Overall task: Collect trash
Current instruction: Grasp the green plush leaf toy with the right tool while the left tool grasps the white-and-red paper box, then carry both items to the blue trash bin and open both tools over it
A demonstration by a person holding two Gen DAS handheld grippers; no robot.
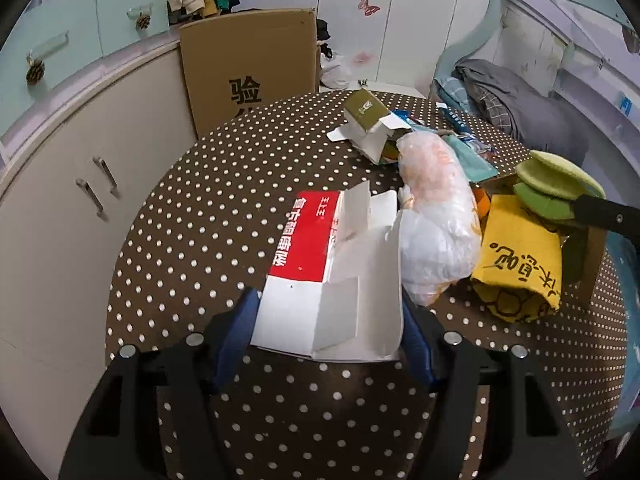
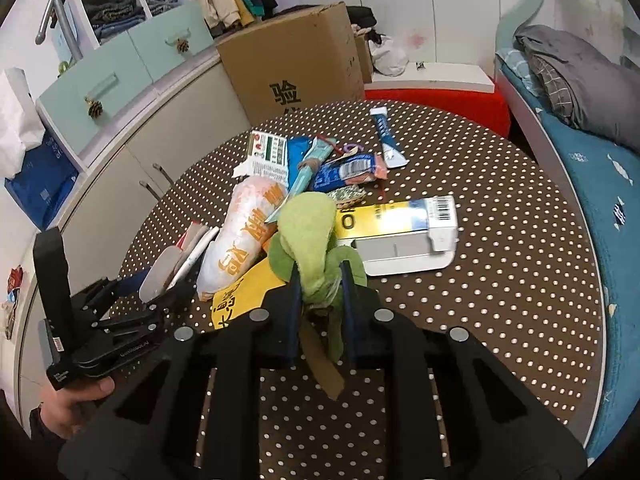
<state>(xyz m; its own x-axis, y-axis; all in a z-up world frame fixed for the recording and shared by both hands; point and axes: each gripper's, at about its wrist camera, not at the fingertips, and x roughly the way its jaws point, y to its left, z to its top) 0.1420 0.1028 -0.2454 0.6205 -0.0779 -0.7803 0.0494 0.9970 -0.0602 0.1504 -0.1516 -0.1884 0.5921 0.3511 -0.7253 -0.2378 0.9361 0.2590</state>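
Note:
A red and white flattened carton (image 1: pixel 320 276) lies on the dotted table (image 1: pixel 200 220). My left gripper (image 1: pixel 326 320) is closed around its near white end, one finger on each side. My right gripper (image 2: pixel 320 284) is shut on a green cloth bag (image 2: pixel 310 236) and holds it over the trash pile. The green bag also shows at the right of the left wrist view (image 1: pixel 552 188). A white and orange plastic bag (image 1: pixel 436 216) and a yellow paper bag (image 1: pixel 520 256) lie beside the carton.
An olive green box (image 1: pixel 366 114), a yellow and blue carton (image 2: pixel 400 220) and several wrappers (image 2: pixel 340 168) lie across the table. A large cardboard box (image 2: pixel 296 64) stands behind it. Cabinets (image 1: pixel 60 200) are at left, a bed (image 2: pixel 580 120) at right.

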